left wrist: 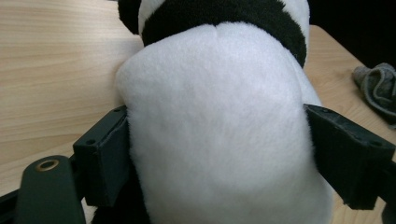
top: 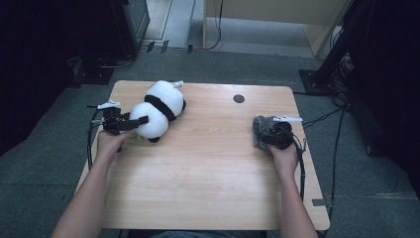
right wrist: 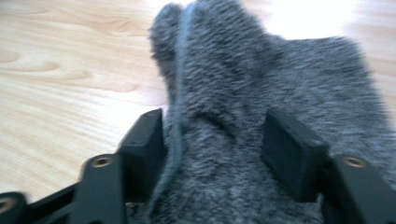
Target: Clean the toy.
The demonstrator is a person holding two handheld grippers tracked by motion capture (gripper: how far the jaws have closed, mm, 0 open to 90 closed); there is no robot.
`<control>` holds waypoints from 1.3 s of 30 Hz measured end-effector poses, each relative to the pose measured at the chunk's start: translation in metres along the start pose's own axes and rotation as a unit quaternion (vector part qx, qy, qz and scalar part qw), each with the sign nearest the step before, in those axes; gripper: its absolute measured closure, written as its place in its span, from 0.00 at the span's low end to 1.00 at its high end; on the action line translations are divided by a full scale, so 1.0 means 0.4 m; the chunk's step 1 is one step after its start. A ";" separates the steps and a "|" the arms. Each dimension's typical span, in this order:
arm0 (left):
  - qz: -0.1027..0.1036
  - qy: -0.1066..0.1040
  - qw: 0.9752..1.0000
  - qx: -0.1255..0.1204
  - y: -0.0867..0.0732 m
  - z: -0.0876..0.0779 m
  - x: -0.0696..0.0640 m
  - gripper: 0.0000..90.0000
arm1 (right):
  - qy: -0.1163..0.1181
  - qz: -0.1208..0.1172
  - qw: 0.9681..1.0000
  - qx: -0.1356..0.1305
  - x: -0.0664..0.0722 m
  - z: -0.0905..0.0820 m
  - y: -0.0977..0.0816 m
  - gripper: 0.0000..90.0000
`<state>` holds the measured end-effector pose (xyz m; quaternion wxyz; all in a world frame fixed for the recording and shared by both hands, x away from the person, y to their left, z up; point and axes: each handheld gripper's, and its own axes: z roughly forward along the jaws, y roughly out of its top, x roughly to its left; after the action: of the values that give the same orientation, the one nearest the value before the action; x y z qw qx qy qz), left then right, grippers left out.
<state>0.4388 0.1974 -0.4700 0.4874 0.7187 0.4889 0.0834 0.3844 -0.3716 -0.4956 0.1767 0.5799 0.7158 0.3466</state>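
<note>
Nearest the camera in the high view, two forearms come up from the bottom edge onto the wooden table (top: 208, 188).

The right hand (top: 283, 157) holds the right gripper (top: 265, 133) near the table's right edge. It sits on a grey cloth (top: 260, 130). In the right gripper view the cloth (right wrist: 261, 121) is fuzzy and bunched, with a stitched seam running down its left side. It lies between the two black jaws, which stand partly open. The left jaw lies against the seam, the right jaw against the pile. Whether they press on the fabric, I cannot tell.

The left hand (top: 111, 141) holds the left gripper (top: 141, 120) near the left edge, pointing right at a plush panda (top: 161, 106). In the left gripper view the jaws stand wide with the panda's (left wrist: 215, 130) white body between them. Both pads touch the fur at the sides, and it bulges out past them. Whether they squeeze it I cannot tell. A black band crosses the plush above the white part.

The panda lies on its side in the far left part of the table, well apart from the cloth. Something small and green (top: 139, 137) peeks out beneath it by the left hand.

Farther off, a round dark hole (top: 238, 98) sits in the tabletop near the far edge. Beyond the table lies grey floor (top: 237, 64).
</note>
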 end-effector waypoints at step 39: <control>0.097 -0.019 0.995 0.026 -0.007 -0.089 -0.167 0.00 | 0.076 -0.044 0.996 -0.011 0.137 -0.134 -0.036 0.34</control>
<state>0.3819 0.1672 -0.4300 0.4672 0.7767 0.4096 0.1034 0.3247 -0.3362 -0.4602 0.1431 0.5180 0.7481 0.3894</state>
